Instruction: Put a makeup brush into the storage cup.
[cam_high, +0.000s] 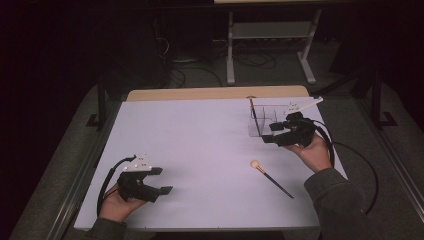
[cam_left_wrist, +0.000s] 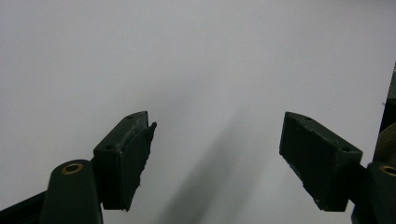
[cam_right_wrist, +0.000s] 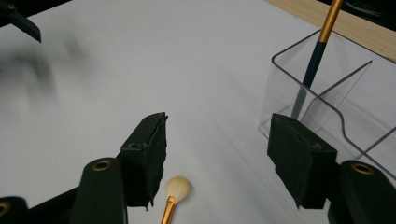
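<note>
A: What sits nearest the front edge of the tabletop?

B: The left gripper, close to the front left corner, resting in the person's left hand. Its jaws stand wide apart with nothing between them; in the left gripper view there is just bare white surface between the black pads.

A: And a bit farther in?

B: A makeup brush lies flat on the white surface, toward the right side. Its pale round head points to the middle of the tabletop, and the dark handle runs back toward the front right corner. In the right gripper view its head lies below the open jaws, near the pad on the left; nothing touches it.

A: The right gripper?

B: The right gripper is farther back, near the right edge, held in the right hand. Its jaws are apart and clamp nothing.

A: Anything beyond it?

B: A clear plastic organizer with a divider stands by the far right corner, just beside the gripper's jaws. A second brush with a gold and dark handle stands tilted in the compartment on the organizer's left.
</note>
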